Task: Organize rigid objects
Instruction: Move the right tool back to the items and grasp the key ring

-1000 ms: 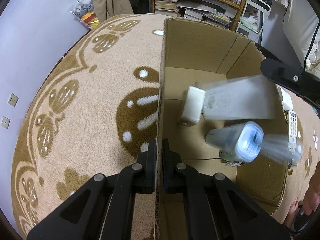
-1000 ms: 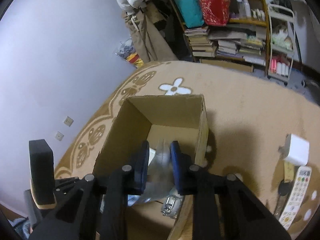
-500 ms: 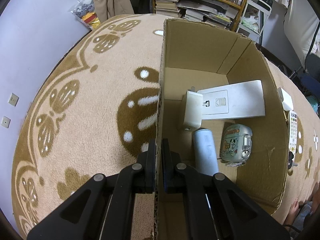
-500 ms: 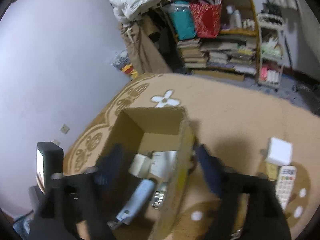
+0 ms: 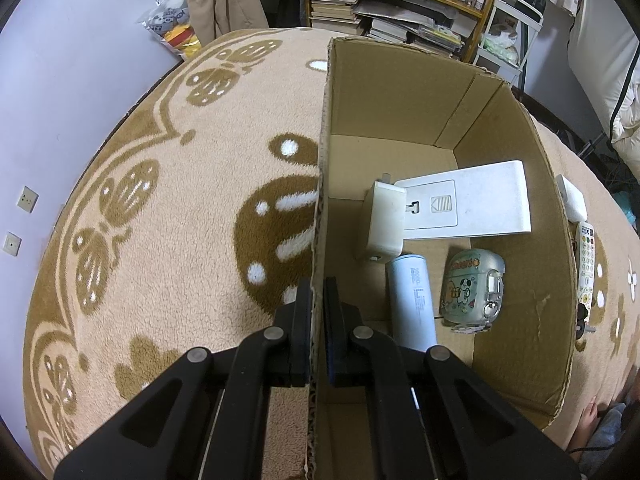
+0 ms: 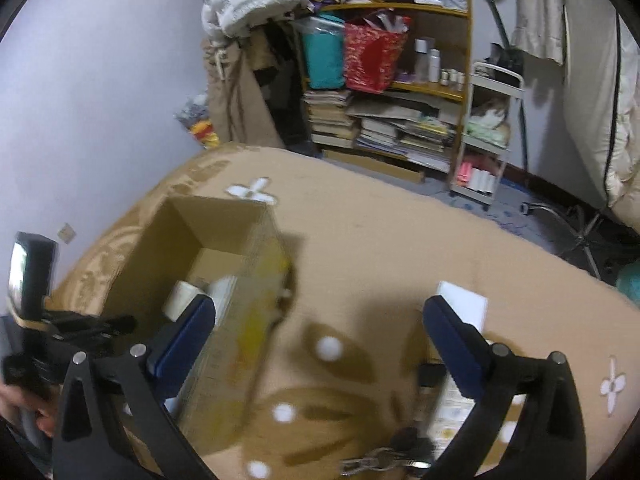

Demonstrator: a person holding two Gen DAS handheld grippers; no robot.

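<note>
- Cardboard box (image 5: 400, 92): open-topped, brown, upright on the patterned rug, holding four things.
- White flat panel (image 5: 476, 204): lies tilted against the box's right wall, toward the far end.
- White adapter block (image 5: 386, 220): stands just beside the panel's left end, touching it.
- Pale blue cylinder (image 5: 412, 304): lies on its side on the box floor, near the adapter.
- Cartoon-printed case (image 5: 472, 284): just right of the cylinder.
- White remote (image 5: 585, 264): on the rug outside the right wall.

One cardboard box (image 5: 400, 92); four items inside; one remote (image 5: 586, 264); two grippers.
</note>
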